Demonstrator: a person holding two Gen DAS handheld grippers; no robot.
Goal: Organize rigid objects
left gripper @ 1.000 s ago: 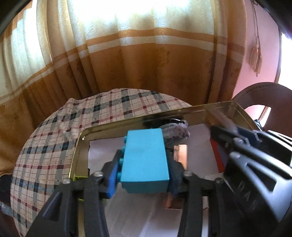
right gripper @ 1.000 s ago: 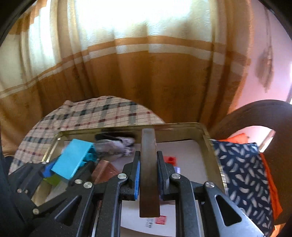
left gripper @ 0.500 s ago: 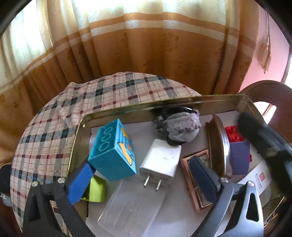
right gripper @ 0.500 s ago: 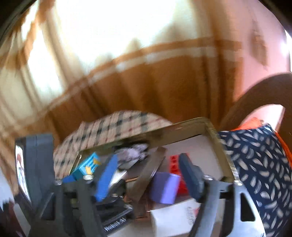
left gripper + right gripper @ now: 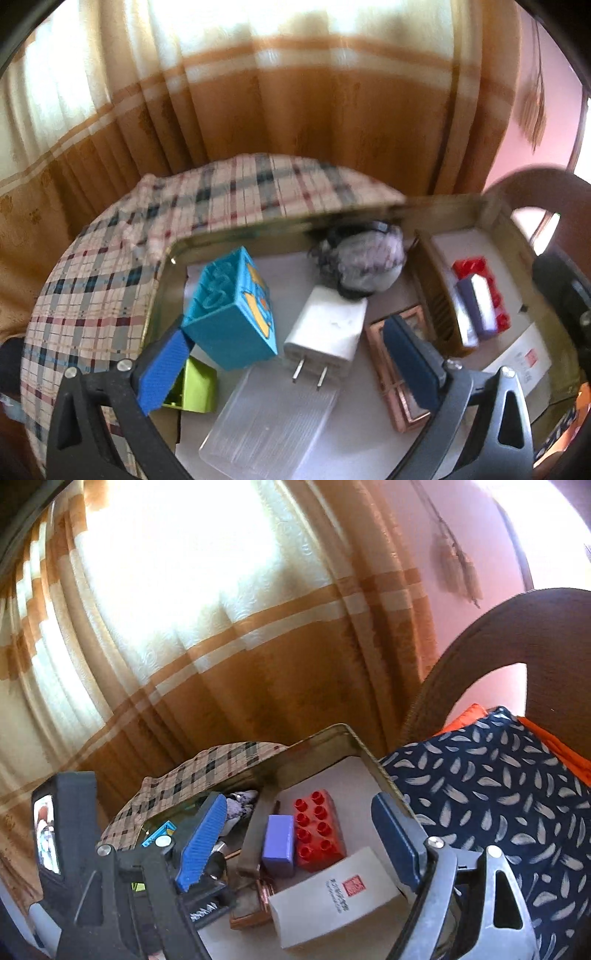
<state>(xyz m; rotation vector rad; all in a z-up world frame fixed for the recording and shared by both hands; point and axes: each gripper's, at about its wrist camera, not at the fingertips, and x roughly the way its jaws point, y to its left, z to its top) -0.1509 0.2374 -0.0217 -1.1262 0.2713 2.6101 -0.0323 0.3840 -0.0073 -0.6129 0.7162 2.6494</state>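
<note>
**Over the gold tin: both grippers wide, nothing held**

Above the gold tin (image 5: 495,221) on the plaid cloth (image 5: 110,280), I see the left gripper (image 5: 291,365) angled steeply down into the tray. Its jaws stand wide apart; they have just been opening and nothing is pressed between them. The teal block (image 5: 232,310) sits tilted in the tin's left part, one corner just beside the left blue pad (image 5: 162,373); I cannot tell if they touch. The white plug adapter (image 5: 328,328) lies between the fingers, prongs toward the camera, partly on a clear ribbed lid (image 5: 269,428). A green block (image 5: 195,387) lies under the teal one's near edge.

The right gripper (image 5: 299,845) is rolled, so the scene sits canted in its view, and it points less steeply down. Its jaws are also spread, having just been opening, with no pad on anything. Between them, in the tin's right compartment, lie the red brick (image 5: 317,830), the purple block (image 5: 279,843) beside it and a white card box (image 5: 332,893). The brown divider strip (image 5: 255,834) stands leaning left of the purple block.
</note>
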